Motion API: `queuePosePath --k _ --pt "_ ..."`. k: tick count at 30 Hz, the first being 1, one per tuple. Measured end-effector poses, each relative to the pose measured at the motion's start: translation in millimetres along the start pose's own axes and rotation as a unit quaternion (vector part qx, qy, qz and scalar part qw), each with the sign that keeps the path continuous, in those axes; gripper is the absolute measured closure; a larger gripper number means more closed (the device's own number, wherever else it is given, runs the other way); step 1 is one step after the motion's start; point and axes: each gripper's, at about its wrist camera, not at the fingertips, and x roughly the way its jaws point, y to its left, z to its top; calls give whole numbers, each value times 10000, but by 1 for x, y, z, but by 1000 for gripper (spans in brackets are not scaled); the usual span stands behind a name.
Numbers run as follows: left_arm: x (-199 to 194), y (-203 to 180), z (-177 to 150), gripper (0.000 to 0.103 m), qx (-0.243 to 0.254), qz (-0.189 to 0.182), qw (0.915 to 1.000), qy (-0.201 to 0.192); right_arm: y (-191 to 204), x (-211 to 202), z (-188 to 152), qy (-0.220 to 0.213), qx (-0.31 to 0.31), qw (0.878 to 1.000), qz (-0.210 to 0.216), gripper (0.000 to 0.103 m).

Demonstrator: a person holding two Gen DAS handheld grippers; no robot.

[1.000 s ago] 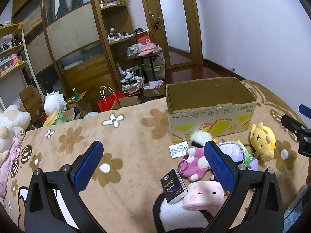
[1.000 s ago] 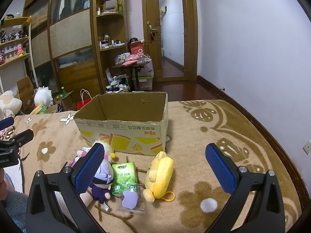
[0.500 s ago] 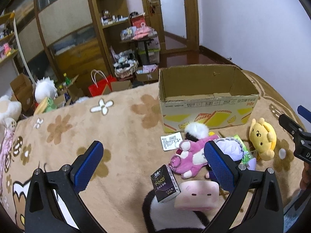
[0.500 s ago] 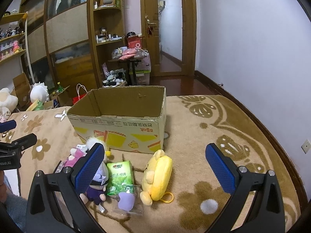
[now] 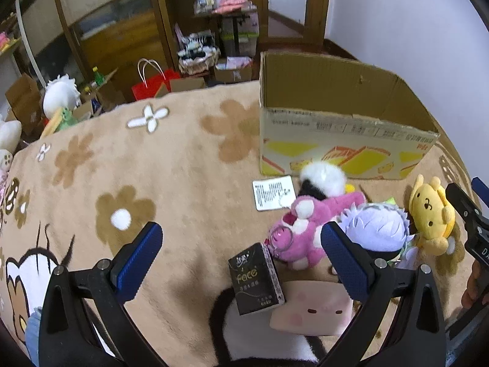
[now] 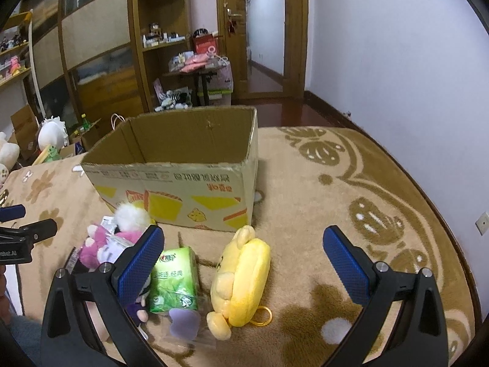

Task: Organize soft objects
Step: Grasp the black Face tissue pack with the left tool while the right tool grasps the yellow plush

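An open cardboard box [image 5: 342, 128] stands on the flowered blanket; it also shows in the right wrist view [image 6: 183, 189]. In front of it lie a pink plush [image 5: 308, 223], a pale purple-haired doll [image 5: 374, 227], a yellow plush [image 5: 429, 214] [image 6: 241, 275], a black tissue pack [image 5: 256, 278], a pink cow-face cushion [image 5: 308, 309] and a green tissue pack [image 6: 174, 278]. My left gripper [image 5: 241, 257] is open above the black pack. My right gripper [image 6: 243, 258] is open above the yellow plush.
A white card [image 5: 273, 192] lies by the box. The blanket [image 5: 137, 165] spreads wide to the left. Beyond its far edge are a red bag [image 5: 152, 84], boxes, a white plush [image 5: 61, 90] and shelves. A wall [image 6: 397, 61] is on the right.
Both grippers have moved forward and lower toward the toys; the box and plush look larger. Both stay open, and the objects have not moved.
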Motion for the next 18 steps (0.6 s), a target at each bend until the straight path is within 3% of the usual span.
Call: queuePosePath --k 18 --pt "41 3 -10 1 -77 -98 9947 1019 -9 29 -13 507 143 9986 -18 0"
